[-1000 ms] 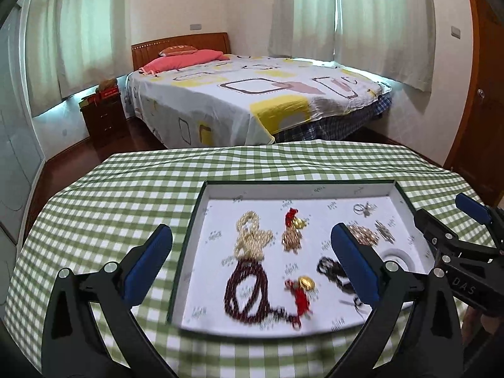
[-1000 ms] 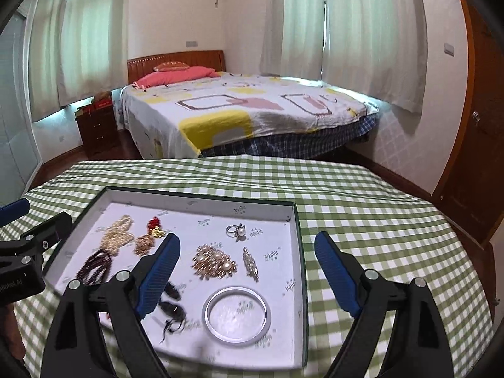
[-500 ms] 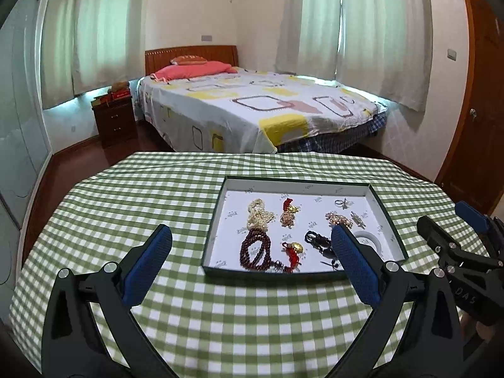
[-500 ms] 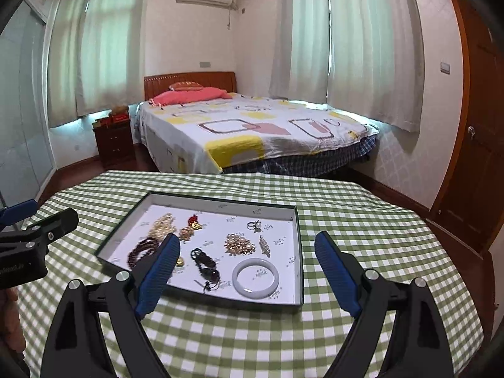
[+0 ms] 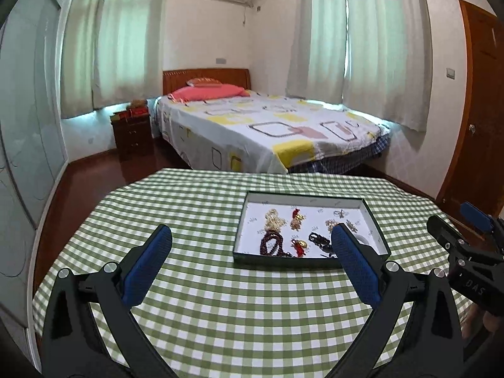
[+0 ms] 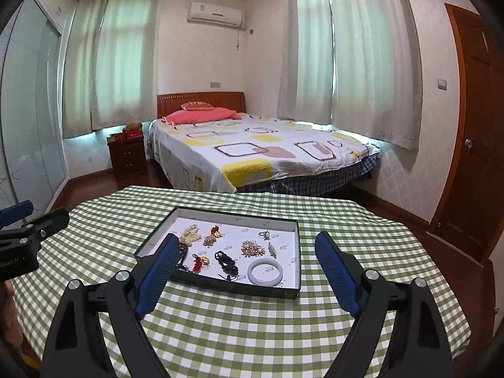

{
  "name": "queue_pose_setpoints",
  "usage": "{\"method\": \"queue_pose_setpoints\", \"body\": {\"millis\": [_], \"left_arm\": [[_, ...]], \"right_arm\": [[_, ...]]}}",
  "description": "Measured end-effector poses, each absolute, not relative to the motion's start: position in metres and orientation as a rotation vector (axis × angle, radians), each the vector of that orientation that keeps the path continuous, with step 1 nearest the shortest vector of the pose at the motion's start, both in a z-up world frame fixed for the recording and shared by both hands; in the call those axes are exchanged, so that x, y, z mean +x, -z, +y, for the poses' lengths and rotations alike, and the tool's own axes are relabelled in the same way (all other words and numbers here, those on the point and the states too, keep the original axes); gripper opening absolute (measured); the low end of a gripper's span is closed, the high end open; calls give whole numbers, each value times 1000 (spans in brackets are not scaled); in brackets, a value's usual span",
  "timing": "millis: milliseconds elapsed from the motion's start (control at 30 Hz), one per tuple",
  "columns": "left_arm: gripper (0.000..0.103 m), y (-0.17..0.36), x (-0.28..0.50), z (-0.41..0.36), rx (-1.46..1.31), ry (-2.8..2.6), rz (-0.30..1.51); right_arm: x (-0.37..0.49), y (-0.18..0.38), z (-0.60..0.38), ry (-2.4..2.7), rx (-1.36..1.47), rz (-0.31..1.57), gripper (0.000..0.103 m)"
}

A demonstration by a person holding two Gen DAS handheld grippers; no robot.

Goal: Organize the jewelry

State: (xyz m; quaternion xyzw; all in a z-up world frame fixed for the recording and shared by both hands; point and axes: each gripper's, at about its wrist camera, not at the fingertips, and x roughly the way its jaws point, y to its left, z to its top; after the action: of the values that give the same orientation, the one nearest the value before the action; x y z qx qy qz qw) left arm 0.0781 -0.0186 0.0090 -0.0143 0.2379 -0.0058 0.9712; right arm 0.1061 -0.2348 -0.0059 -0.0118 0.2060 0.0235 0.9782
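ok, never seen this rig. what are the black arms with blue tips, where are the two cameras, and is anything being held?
No robot here: a person holds a pair of hand tongs in each hand, with a wide-angle camera on each looking forward along its two blue-padded fingers. The left view shows the left tongs, with the right tongs poking in at the right edge. The right view shows the right tongs, with the left ones at its left edge. Both stand open and hold nothing.

On the green checked tablecloth sits a shallow tray of jewelry: a white bangle, dark red beads, a gold brooch, a ring and other small pieces. A bed stands behind.
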Motion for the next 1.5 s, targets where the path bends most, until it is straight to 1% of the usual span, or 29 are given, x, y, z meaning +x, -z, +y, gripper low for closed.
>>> {"method": "queue_pose_setpoints", "body": {"millis": [200, 400, 1500], "left_arm": [[98, -21, 59, -13, -43, 0, 448], [98, -20, 50, -11, -53, 10, 453], [99, -27, 42, -10, -50, 4, 399]], "right_arm": [[88, -1, -235, -47, -31, 386, 85], [80, -1, -236, -46, -31, 375, 85], [72, -3, -232, -42, -34, 368, 85]]}}
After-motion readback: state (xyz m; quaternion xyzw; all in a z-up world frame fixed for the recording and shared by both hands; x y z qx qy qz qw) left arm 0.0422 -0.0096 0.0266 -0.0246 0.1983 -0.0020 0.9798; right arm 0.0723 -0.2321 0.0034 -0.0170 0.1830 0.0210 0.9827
